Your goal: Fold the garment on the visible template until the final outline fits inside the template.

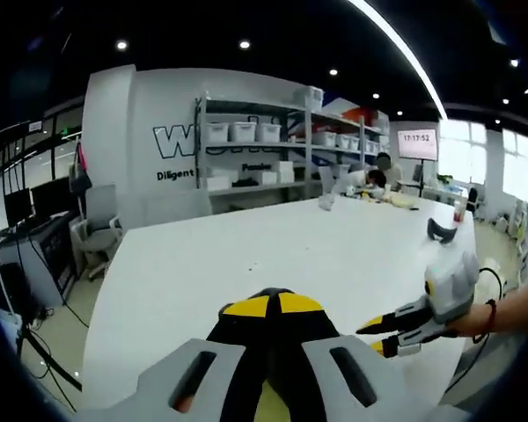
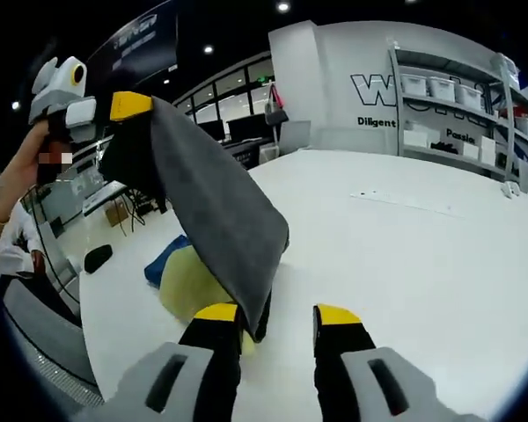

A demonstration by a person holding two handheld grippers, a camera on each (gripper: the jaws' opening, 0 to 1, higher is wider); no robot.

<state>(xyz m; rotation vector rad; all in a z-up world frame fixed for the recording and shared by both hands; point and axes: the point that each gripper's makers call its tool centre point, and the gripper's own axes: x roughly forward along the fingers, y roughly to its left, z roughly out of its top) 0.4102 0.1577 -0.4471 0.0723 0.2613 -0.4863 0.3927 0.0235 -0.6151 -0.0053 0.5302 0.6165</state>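
Above the white table (image 2: pixel 422 246), a dark grey garment (image 2: pixel 220 220) is being held up, stretched between both grippers. The left gripper (image 2: pixel 128 110) is pinching an upper corner with its jaws closed on cloth; the right gripper (image 2: pixel 277 321) is standing with jaws parted, the lower edge lying against one jaw, so whether it is gripped cannot be told. Judging by the task, the cloth should be kept taut and lowered evenly. Below it, a yellow sheet (image 2: pixel 189 281) and blue fabric (image 2: pixel 163 259) are lying. Far off, shelving (image 1: pixel 255 145) is standing, well clear.
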